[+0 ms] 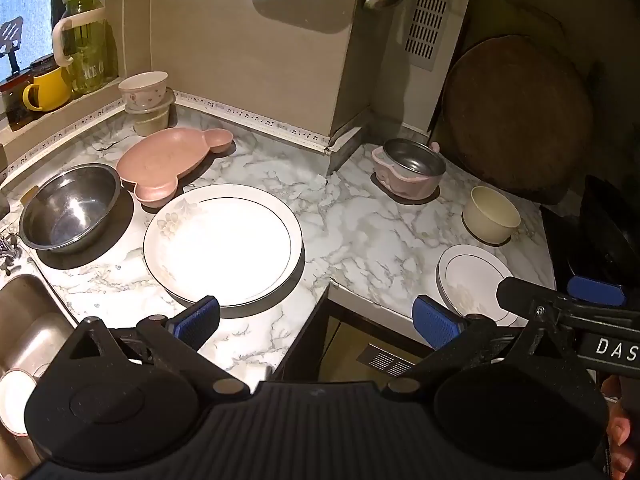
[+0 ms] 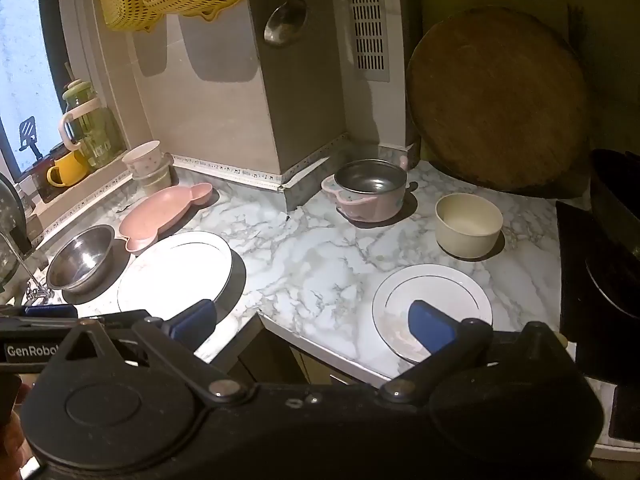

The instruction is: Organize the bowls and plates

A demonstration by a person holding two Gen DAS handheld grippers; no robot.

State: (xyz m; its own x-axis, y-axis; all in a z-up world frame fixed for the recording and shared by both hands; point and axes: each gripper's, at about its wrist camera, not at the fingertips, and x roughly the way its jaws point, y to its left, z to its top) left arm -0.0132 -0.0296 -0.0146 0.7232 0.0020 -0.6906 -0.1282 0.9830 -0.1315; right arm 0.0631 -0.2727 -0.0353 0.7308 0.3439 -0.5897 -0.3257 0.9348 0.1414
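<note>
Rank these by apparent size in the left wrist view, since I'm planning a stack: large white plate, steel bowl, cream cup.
1. large white plate
2. steel bowl
3. cream cup, though it sits farther away

The steel bowl [image 1: 70, 208] gleams; the large plate [image 1: 222, 244] is glossy china. The countertop [image 1: 360, 224] looks like smooth marble, the round board [image 2: 496, 100] rough wood.

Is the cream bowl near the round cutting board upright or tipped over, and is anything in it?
Upright and empty. The cream bowl stands on its base on the counter, mouth up, and its bare inside shows in both views.
</note>
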